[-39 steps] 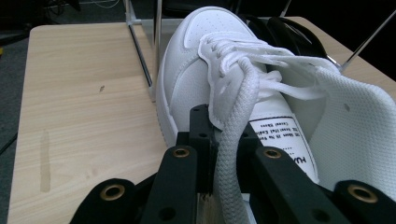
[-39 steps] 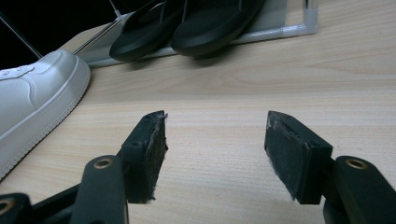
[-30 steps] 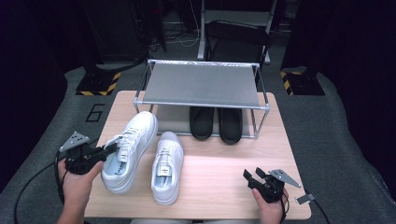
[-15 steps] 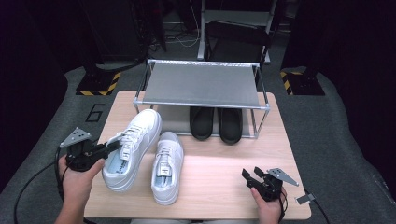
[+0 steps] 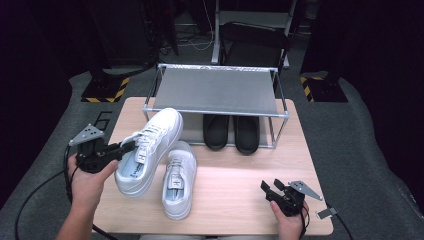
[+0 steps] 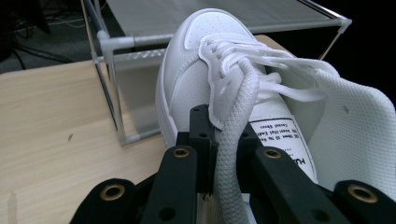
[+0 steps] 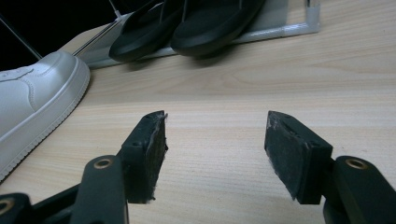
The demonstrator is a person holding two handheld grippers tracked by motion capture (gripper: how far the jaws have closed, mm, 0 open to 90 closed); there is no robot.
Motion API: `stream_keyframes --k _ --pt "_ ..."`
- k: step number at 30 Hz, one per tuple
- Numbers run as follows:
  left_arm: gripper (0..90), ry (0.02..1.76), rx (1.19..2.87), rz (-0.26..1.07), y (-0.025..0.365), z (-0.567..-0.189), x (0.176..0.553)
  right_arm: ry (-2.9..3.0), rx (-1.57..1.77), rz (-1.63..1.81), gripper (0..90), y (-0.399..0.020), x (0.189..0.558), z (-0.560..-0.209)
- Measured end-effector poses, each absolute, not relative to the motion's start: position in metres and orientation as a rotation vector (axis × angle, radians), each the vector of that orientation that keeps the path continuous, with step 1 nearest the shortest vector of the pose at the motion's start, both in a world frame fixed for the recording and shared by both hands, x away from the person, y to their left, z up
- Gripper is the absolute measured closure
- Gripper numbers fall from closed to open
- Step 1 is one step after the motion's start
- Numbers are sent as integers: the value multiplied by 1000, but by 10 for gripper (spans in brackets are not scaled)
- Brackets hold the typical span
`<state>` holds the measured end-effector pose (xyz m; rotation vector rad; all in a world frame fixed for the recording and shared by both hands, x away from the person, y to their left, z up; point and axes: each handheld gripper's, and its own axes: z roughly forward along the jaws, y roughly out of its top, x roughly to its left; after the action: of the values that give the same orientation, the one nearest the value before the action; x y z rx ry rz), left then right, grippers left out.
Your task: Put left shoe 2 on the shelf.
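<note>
Pinching a white sneaker's (image 5: 148,150) laces, left tongs (image 5: 125,148) clenched, right tongs (image 5: 268,189) released, well apart

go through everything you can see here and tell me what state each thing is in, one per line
Left gripper: shut on the white lace-up sneaker's tongue.
White lace-up sneaker: gripped, tilted, toe toward the rack.
Second white sneaker: flat on the wooden table.
Right gripper: open, holding nothing.
Black slippers: paired under the metal shoe rack.
</note>
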<state>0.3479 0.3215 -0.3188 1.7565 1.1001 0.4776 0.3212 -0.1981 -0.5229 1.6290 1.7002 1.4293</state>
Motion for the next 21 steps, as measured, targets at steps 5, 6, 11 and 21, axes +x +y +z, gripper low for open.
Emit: stream_keyframes --k 5,6,11,21 --pt "832 1076 1765 459 311 -305 364 1705 1638 1423 384 -199 321 -525" --pt "832 1070 1768 465 308 -302 366 1706 1635 1422 384 -199 320 -525" --pt "832 1048 1770 453 297 -290 382 1706 1640 1425 384 -199 319 -525" --pt "832 1047 1762 432 283 -282 411 1697 1643 1424 384 -201 318 -525"
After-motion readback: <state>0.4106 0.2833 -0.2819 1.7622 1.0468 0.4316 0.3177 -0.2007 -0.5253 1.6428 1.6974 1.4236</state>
